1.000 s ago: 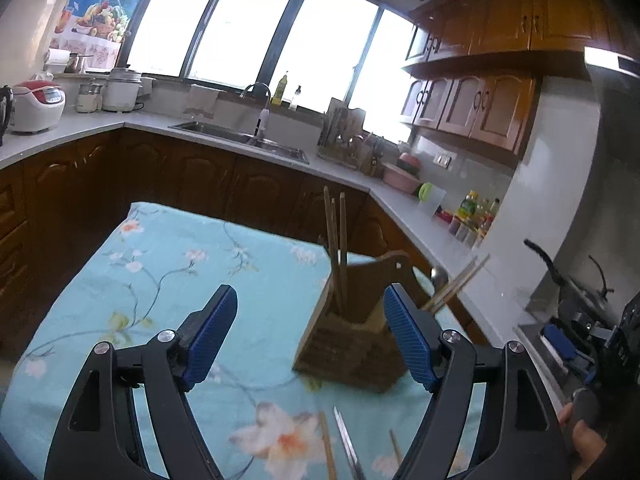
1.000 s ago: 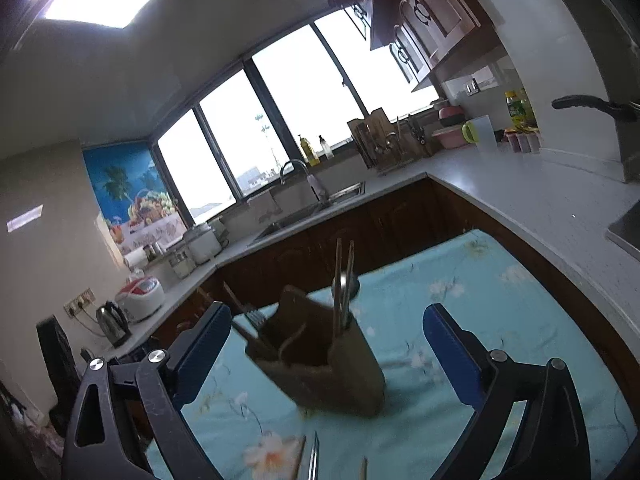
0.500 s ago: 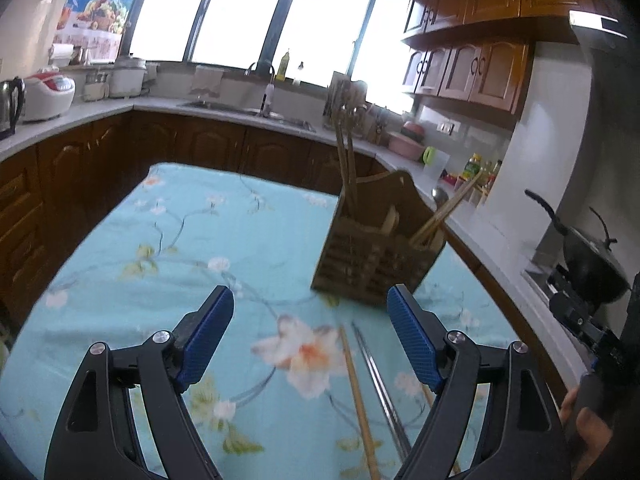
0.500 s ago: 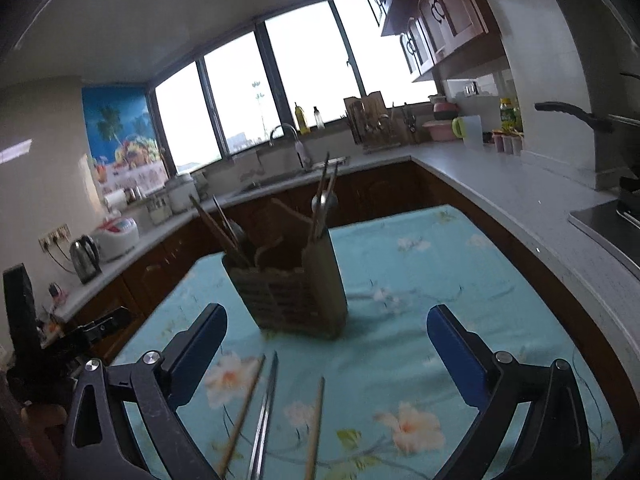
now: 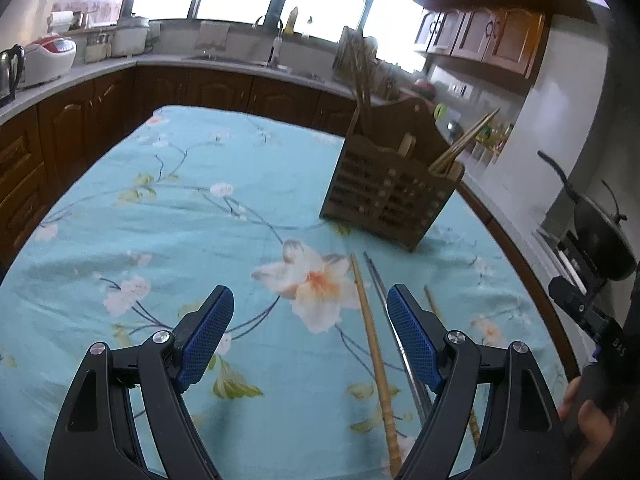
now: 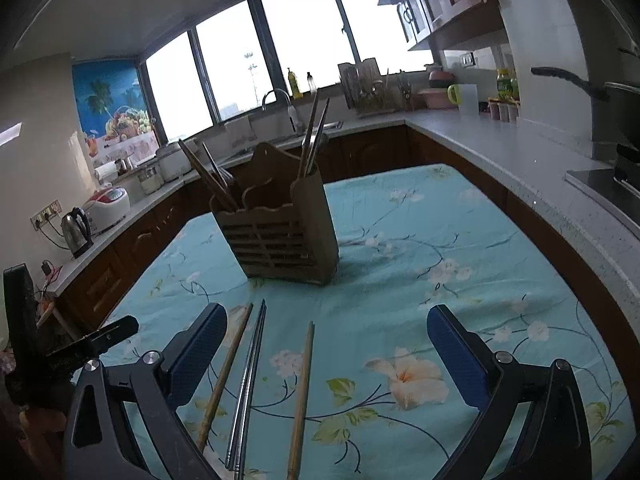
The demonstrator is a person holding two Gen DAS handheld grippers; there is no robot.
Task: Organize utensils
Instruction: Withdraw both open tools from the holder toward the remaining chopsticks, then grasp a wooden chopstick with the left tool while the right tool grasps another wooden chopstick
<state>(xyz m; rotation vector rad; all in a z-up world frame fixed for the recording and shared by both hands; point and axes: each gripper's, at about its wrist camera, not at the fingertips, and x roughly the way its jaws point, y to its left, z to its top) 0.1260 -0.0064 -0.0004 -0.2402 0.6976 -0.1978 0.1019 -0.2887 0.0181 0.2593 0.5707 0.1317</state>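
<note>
Both the left gripper (image 5: 308, 320) and right gripper (image 6: 326, 340) hover jaws apart and empty over loose wooden and metal chopsticks (image 6: 248, 376) lying near the brown slatted wooden holder (image 6: 284, 236) on the floral worktop (image 6: 440, 240), so the pick-up step likely needs lowering onto one stick.

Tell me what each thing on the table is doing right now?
Left gripper: open, empty.
Right gripper: open, empty.
Wooden holder: upright, utensils standing inside.
Wooden chopsticks: lying loose on the tablecloth.
Metal chopsticks: lying flat between them.
</note>
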